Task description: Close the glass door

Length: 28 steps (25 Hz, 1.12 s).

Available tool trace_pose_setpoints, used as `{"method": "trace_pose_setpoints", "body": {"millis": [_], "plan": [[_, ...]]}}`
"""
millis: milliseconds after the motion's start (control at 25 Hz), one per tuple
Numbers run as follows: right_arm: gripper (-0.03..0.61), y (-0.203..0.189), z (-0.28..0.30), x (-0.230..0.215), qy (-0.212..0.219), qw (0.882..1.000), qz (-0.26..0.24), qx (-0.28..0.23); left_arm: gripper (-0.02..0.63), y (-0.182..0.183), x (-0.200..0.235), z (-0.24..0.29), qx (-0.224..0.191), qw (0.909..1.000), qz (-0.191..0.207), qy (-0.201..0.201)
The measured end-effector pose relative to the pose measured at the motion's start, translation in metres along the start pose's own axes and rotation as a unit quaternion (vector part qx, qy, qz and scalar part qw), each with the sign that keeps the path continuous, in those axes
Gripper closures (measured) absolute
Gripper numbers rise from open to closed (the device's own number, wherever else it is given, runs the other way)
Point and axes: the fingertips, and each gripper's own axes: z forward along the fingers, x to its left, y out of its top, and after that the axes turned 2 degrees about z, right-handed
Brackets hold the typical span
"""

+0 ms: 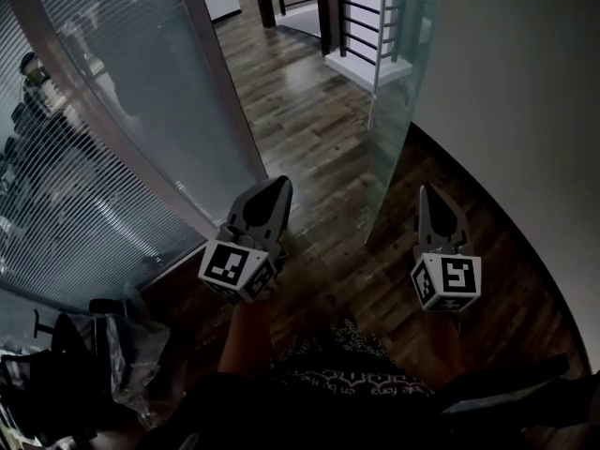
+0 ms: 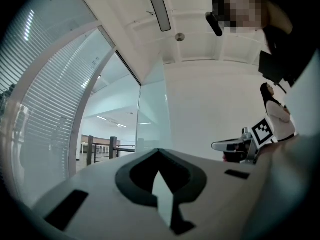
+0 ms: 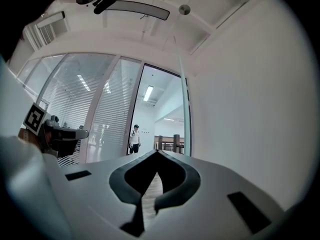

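Observation:
The glass door (image 1: 394, 111) stands open, seen edge-on, with its lower corner near the floor between my two grippers. My left gripper (image 1: 274, 191) is held out level over the wood floor, left of the door's edge, shut and holding nothing. My right gripper (image 1: 434, 195) is just right of that edge, next to the white wall, also shut and holding nothing. Neither touches the door. In the left gripper view the shut jaws (image 2: 159, 153) point at the door pane (image 2: 152, 119). In the right gripper view the jaws (image 3: 157, 153) point along the door's edge (image 3: 184, 119).
A curved frosted glass partition (image 1: 112, 139) runs along the left, a white wall (image 1: 525, 111) along the right. A dark railing (image 1: 361, 17) stands beyond the doorway. Bags and dark gear (image 1: 103, 345) lie at the lower left. A person (image 3: 134, 138) stands far off past the doorway.

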Motion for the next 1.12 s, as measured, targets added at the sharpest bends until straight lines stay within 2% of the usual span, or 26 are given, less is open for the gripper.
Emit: {"method": "trace_pose_setpoints", "body": {"millis": [160, 320, 480, 840, 1120], "plan": [[0.575, -0.003, 0.034, -0.02, 0.003, 1.0, -0.003, -0.002, 0.612, 0.002, 0.014, 0.035, -0.014, 0.9998, -0.012, 0.007], [0.575, -0.003, 0.069, -0.044, 0.005, 1.0, -0.005, -0.007, 0.612, -0.005, 0.029, 0.069, -0.007, 0.9998, 0.007, 0.018], [0.575, -0.003, 0.096, -0.065, 0.01, 1.0, -0.003, -0.009, 0.612, -0.004, 0.035, 0.097, -0.008, 0.9995, 0.007, 0.03], [0.575, -0.014, 0.141, -0.086, 0.02, 0.999, 0.029, -0.009, 0.612, -0.014, 0.056, 0.127, -0.002, 0.9991, 0.005, 0.042], [0.572, -0.019, 0.179, -0.095, 0.006, 1.0, 0.026, 0.0, 0.612, -0.017, 0.081, 0.154, -0.001, 0.9995, 0.005, 0.032]]}}
